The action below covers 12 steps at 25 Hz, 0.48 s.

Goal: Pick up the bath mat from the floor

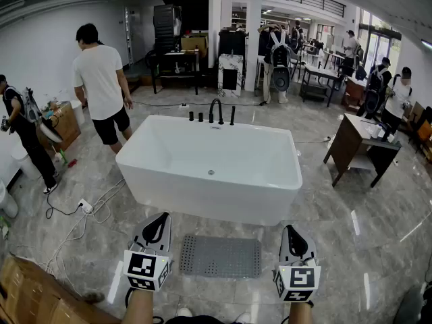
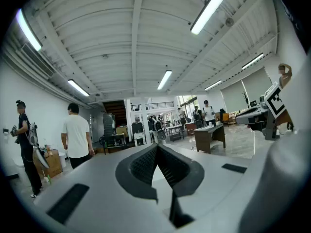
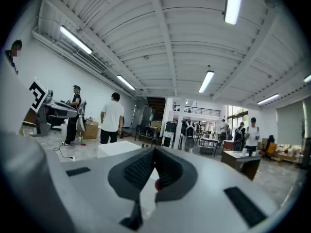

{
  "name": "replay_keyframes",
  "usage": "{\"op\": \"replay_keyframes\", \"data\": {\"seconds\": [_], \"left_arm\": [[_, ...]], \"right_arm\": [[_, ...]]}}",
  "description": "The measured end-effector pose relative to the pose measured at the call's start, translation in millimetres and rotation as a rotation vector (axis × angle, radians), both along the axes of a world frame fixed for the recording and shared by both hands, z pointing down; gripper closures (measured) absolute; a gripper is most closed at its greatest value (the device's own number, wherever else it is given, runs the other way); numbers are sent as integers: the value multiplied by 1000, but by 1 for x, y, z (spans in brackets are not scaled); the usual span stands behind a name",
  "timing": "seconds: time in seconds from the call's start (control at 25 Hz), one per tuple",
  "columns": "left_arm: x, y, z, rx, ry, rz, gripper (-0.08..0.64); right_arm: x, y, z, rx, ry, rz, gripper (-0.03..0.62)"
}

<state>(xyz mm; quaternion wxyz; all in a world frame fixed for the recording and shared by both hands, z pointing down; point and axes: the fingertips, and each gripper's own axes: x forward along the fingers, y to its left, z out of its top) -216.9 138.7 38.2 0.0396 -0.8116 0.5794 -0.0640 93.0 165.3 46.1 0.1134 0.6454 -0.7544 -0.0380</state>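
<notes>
Left tool [image 1: 160, 221] and right tool [image 1: 291, 233] have their jaws together, holding nothing. Grey bath mat [image 1: 221, 256] lies flat on the floor [image 1: 351, 241], against the white bathtub [image 1: 202, 198].

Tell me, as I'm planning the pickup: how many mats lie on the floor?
1. The mat lies on the floor just in front of the tub; any behind the tub would be hidden.

white bathtub [image 1: 216, 171] centre | black faucet [image 1: 216, 111] | wooden desk [image 1: 358, 140] right
</notes>
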Motion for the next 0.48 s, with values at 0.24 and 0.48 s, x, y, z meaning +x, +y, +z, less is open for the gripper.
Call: {"op": "replay_keyframes", "data": {"seconds": [0.24, 0.48], "left_arm": [[8, -1, -1, -3, -23, -10, 556], [7, -1, 3, -14, -26, -17, 556]], "right_arm": [[8, -3, 3, -9, -11, -3, 571], [7, -5, 4, 0, -15, -12, 571]]}}
